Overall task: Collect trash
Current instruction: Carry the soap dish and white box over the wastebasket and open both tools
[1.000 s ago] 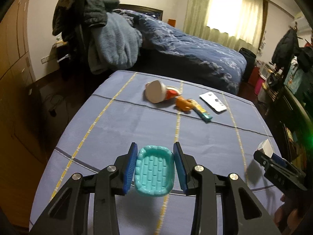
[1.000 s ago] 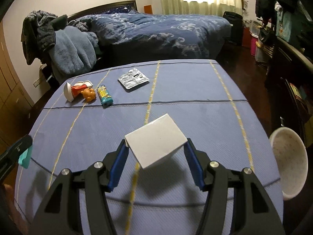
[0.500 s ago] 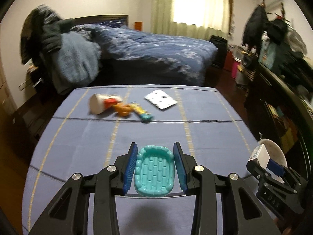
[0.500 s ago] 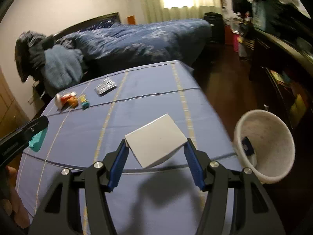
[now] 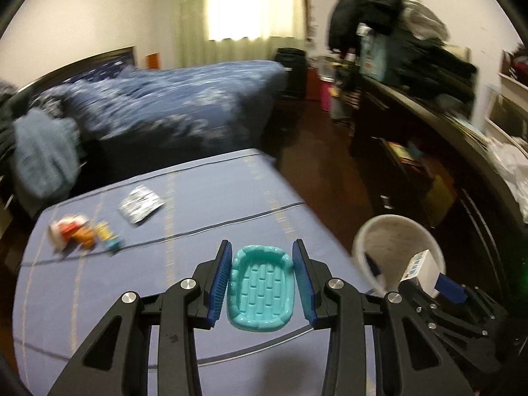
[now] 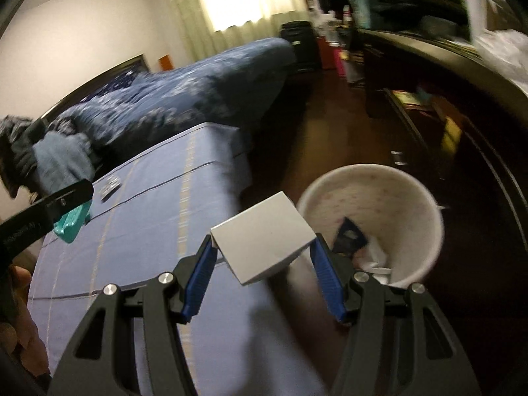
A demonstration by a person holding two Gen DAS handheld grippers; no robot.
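Your left claw point(image 5: 260, 282) is clamped on the teal tray point(image 5: 260, 287) above the near desk point(image 5: 211, 204) edge. Your right claw point(image 6: 264, 264) grips the white box point(image 6: 262, 242) by its sides, just left of the white bin point(image 6: 396, 198) on the floor. Farther left on the desk lie a foil wrapper point(image 5: 141, 204) and blurred small trash point(image 5: 84, 232).

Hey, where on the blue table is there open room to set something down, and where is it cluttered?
Open cloth runs from the left gripper up to the table's far edge, right of the silver wrapper. The far left corner is crowded: wrapper, toppled cup, small colourful packets. The white bin stands beside the right edge.
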